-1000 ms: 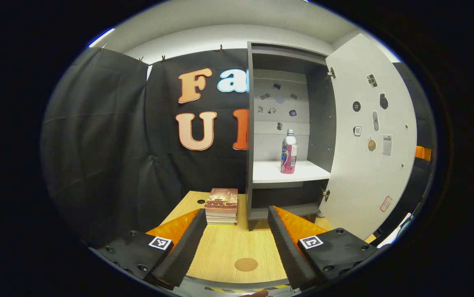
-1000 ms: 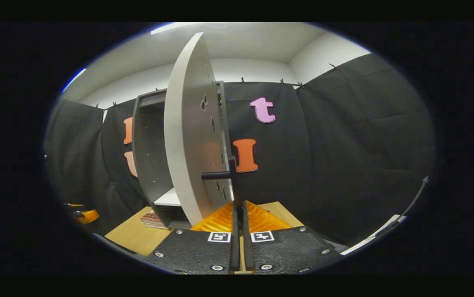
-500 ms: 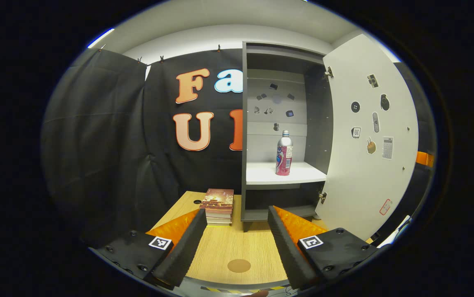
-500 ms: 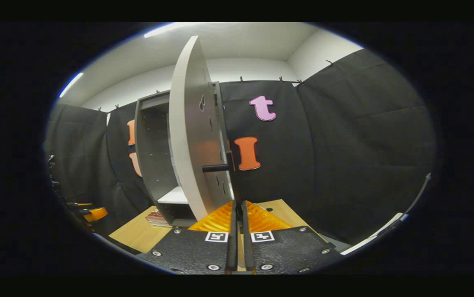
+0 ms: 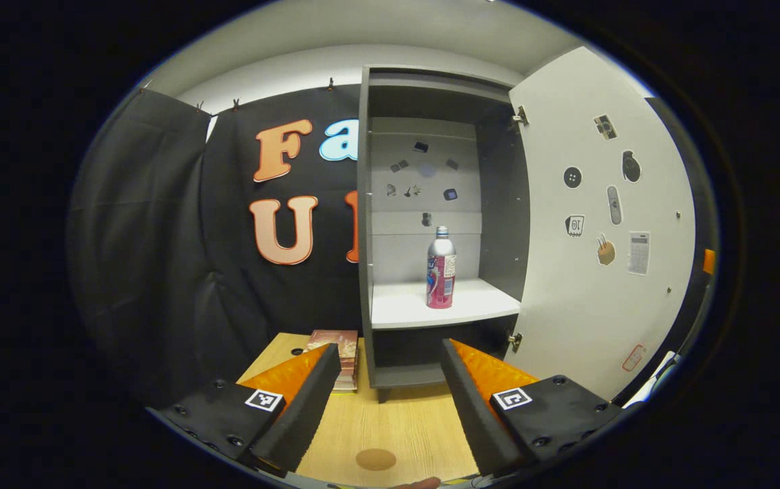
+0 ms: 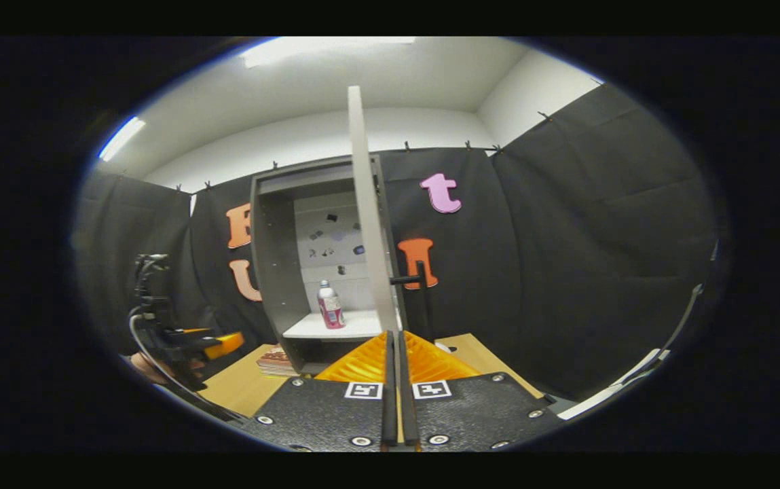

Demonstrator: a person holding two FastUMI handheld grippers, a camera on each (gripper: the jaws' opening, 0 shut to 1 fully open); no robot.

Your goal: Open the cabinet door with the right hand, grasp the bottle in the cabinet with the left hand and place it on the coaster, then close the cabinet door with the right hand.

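Note:
The grey cabinet [image 5: 366, 224] stands open, its white door [image 5: 600, 224] swung out to the right. A pink and silver bottle [image 5: 440, 268] stands upright on the white shelf [image 5: 403, 312]. My left gripper [image 5: 390, 348] is open and empty, well short of the cabinet, with the bottle slightly right of its centre line. A round brown coaster [image 5: 375, 459] lies on the wooden table below it. In the right gripper view, my right gripper [image 6: 395, 334] is shut on nothing, just in front of the door [image 6: 366, 224] seen edge-on. The dark handle [image 6: 413, 278] is beyond its tips. The bottle [image 6: 330, 307] shows inside.
A stack of books [image 5: 335, 350] lies on the table [image 5: 417, 421] left of the cabinet's foot. Black cloth walls close the booth. In the right gripper view, the left gripper [image 6: 186, 339] and a hand holding it are at the far left, with the books [image 6: 274, 358] nearby.
My right gripper has drawn back from the door handle, and the door now looks edge-on. The left gripper has shifted so the cabinet and bottle sit nearer its centre.

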